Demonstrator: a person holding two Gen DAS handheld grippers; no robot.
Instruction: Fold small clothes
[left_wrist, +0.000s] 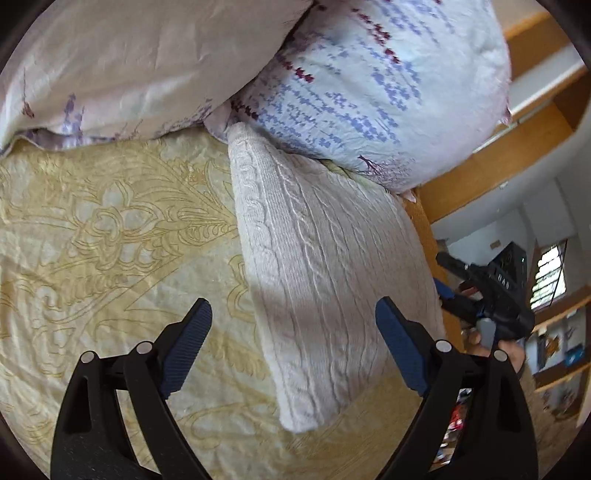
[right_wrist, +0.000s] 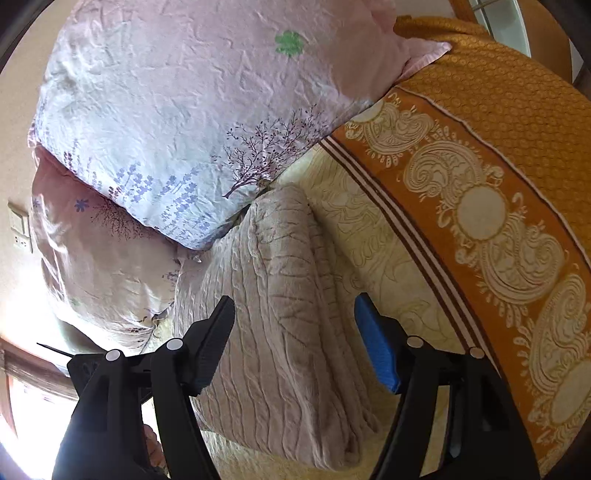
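Lying folded on a yellow bedspread (left_wrist: 92, 229), a cream cable-knit sweater (left_wrist: 325, 266) forms a long, neat rectangle, its far end tucked against two floral pillows (left_wrist: 369, 81) stacked at the head of the bed. The left gripper (left_wrist: 293, 332) hangs above the sweater's near half, jaws wide apart and gripping nothing; one blue-padded finger sits over bare bedspread beside the sweater's left edge, the other over its right side. Whether either pad brushes the fabric cannot be told.

In the right wrist view the same sweater (right_wrist: 280, 302) runs from the bottom of the frame up toward the pillows (right_wrist: 177, 122), one pillow overlapping the other, with a small tree and rows of lavender sprigs printed on the covers. The right gripper (right_wrist: 295, 332) is also spread, both fingers clear of the knit and nothing clamped between them; the sweater fills the gap beneath. An orange border (right_wrist: 480, 206) with pale paisley scrolls edges the bedspread (right_wrist: 369, 229) to the right of the sweater.

From the left wrist camera, the right gripper (left_wrist: 454, 284) shows at the bed's far edge, held by a hand (left_wrist: 495, 347) just beyond the sweater's right side. Wooden shelves (left_wrist: 554, 321) and a bright window (left_wrist: 550, 280) stand in the room behind it.
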